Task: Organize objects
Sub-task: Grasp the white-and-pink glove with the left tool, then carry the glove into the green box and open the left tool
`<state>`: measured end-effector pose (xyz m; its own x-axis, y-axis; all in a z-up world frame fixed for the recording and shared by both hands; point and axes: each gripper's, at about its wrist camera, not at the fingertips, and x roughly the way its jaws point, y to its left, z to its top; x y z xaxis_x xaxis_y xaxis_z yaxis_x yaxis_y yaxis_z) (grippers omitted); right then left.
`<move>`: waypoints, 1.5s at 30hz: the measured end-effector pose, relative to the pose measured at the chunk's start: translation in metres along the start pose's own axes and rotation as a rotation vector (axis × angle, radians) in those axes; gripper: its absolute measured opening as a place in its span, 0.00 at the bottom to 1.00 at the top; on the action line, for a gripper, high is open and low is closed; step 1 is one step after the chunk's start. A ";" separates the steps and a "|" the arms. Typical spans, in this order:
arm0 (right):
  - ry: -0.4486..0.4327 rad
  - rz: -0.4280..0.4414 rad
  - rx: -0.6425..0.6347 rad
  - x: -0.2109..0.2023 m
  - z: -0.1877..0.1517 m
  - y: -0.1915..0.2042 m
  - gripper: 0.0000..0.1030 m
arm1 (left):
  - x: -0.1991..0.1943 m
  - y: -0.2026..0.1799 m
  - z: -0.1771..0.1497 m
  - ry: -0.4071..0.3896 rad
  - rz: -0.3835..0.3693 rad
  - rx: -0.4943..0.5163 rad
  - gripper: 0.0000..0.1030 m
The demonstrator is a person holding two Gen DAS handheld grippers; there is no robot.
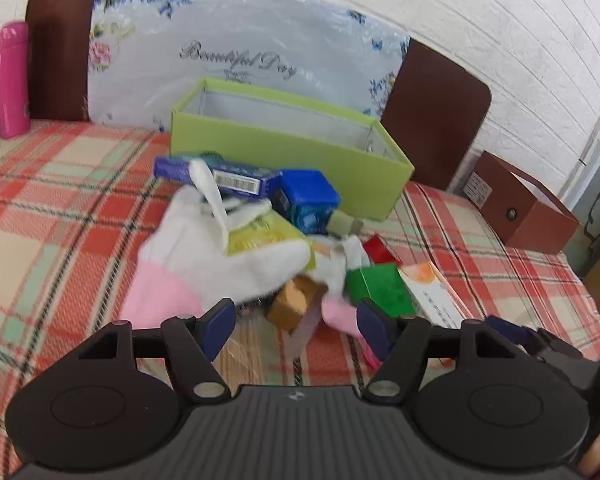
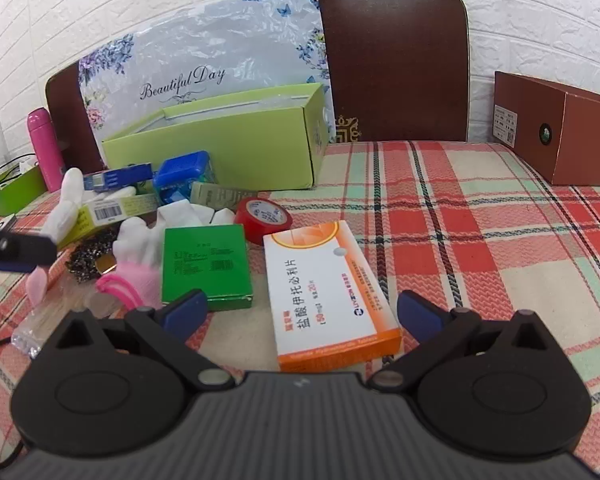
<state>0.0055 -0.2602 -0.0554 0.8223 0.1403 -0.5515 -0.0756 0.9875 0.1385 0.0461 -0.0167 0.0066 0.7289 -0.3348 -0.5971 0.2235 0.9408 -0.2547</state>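
tongs (image 1: 296,322) (image 2: 300,310) agape, gloves (image 1: 220,256), lime box (image 1: 284,152)

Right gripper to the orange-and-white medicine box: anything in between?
Nothing visible. The right gripper is open, and the orange-and-white medicine box lies flat on the plaid cloth with its near end between the fingers. The green box lies just left, apart.

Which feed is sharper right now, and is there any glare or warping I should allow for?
Right wrist view is sharper: print on the orange medicine box reads cleanly. Left wrist view is motion-smeared around the white glove and wooden block. Both feeds bow the wall bricks at the edges; the plastic-wrapped floral board shows crinkled glare.
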 end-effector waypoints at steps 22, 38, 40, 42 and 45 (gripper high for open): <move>0.069 0.187 0.080 0.062 0.022 0.019 0.74 | 0.001 0.074 -0.010 0.128 -0.092 0.003 0.09; 0.096 0.173 0.003 0.038 0.008 0.033 0.61 | 0.020 0.103 -0.012 0.120 0.036 -0.135 0.63; 0.099 0.171 0.005 0.040 0.007 0.033 0.61 | 0.023 0.109 -0.009 0.126 -0.006 -0.198 0.52; 0.101 0.169 0.002 0.040 0.007 0.033 0.60 | 0.027 0.112 -0.007 0.158 -0.046 -0.214 0.17; 0.103 0.164 -0.007 0.035 0.009 0.035 0.59 | 0.027 0.108 -0.005 0.181 -0.031 -0.195 0.05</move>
<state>0.0371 -0.2212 -0.0625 0.7369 0.3057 -0.6029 -0.2079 0.9512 0.2283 0.0863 0.0752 -0.0405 0.5923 -0.3841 -0.7083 0.1021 0.9078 -0.4068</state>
